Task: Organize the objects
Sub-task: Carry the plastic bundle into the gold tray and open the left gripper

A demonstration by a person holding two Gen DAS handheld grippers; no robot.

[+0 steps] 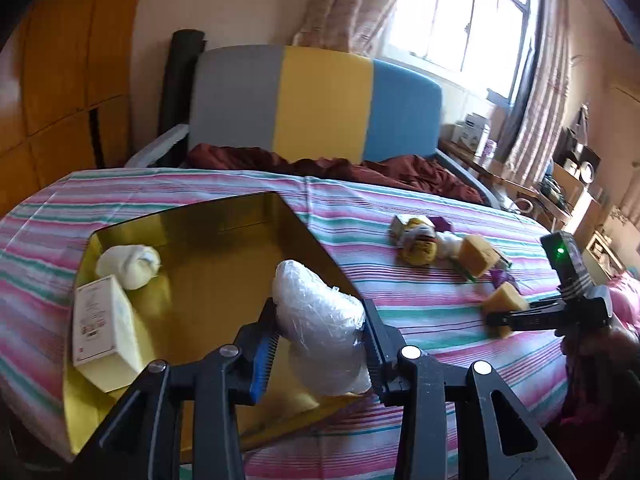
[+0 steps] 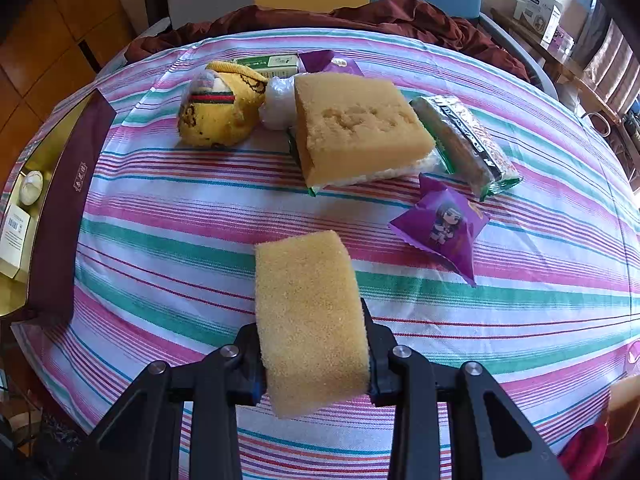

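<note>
My left gripper (image 1: 320, 320) is shut on a white plastic-wrapped bundle (image 1: 320, 312), held over the near right edge of a gold-lined box (image 1: 208, 240). Inside the box lie a white rolled bundle (image 1: 128, 266) and a white carton (image 1: 104, 328). My right gripper (image 2: 314, 356) is shut on a yellow sponge (image 2: 310, 312) just above the striped bedsheet (image 2: 180, 248); in the left wrist view that right gripper (image 1: 496, 318) shows at the right with the sponge (image 1: 506, 298). Beyond it lie a bigger sponge (image 2: 356, 124), a yellow knitted item (image 2: 218, 116), a purple snack packet (image 2: 440, 226) and a green-wrapped bar (image 2: 464, 140).
The box's maroon outer wall (image 2: 60, 220) stands at the left in the right wrist view. A dark red blanket (image 1: 340, 168) lies bunched against the grey, yellow and blue headboard (image 1: 320, 100). A cluttered shelf (image 1: 560, 184) runs along the right by the window.
</note>
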